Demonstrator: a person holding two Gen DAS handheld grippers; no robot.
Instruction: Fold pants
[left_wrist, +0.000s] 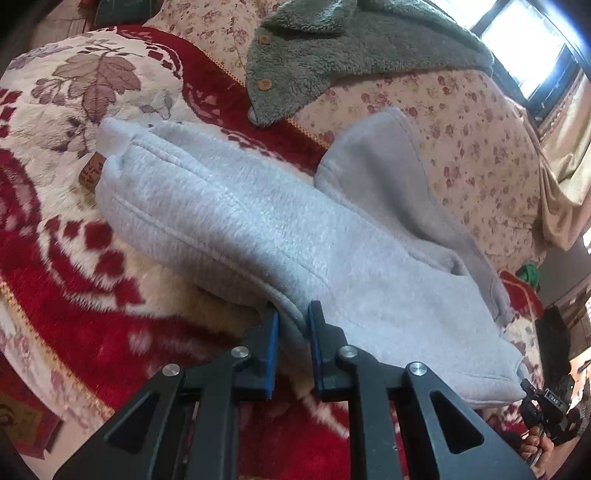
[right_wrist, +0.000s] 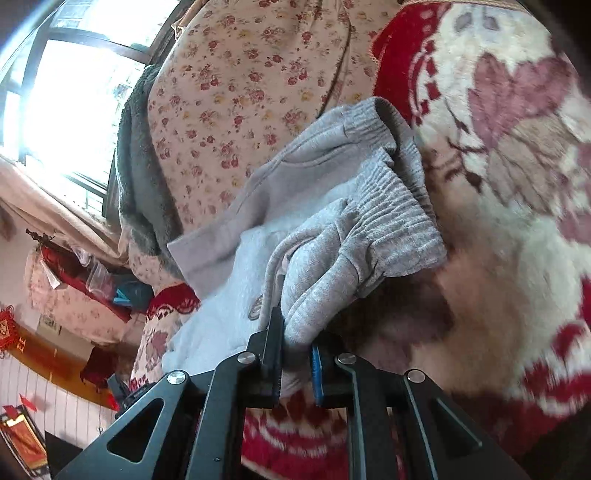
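Light grey fleece pants (left_wrist: 258, 229) lie on a red-and-white floral blanket (left_wrist: 74, 240). One leg is doubled over and a second part rises at the right. My left gripper (left_wrist: 292, 314) is shut on the near folded edge of the pants. In the right wrist view my right gripper (right_wrist: 295, 332) is shut on bunched grey fabric next to the ribbed waistband (right_wrist: 391, 206) of the pants (right_wrist: 303, 206) and holds it above the blanket (right_wrist: 517, 184). The right gripper also shows at the lower right edge of the left wrist view (left_wrist: 543, 406).
A grey-green fleece jacket with wooden buttons (left_wrist: 332, 55) lies on a floral quilt (left_wrist: 461, 129) behind the pants. A bright window (right_wrist: 55, 92) and curtains stand beyond the bed. Room clutter and red decorations (right_wrist: 22, 332) lie at the lower left of the right wrist view.
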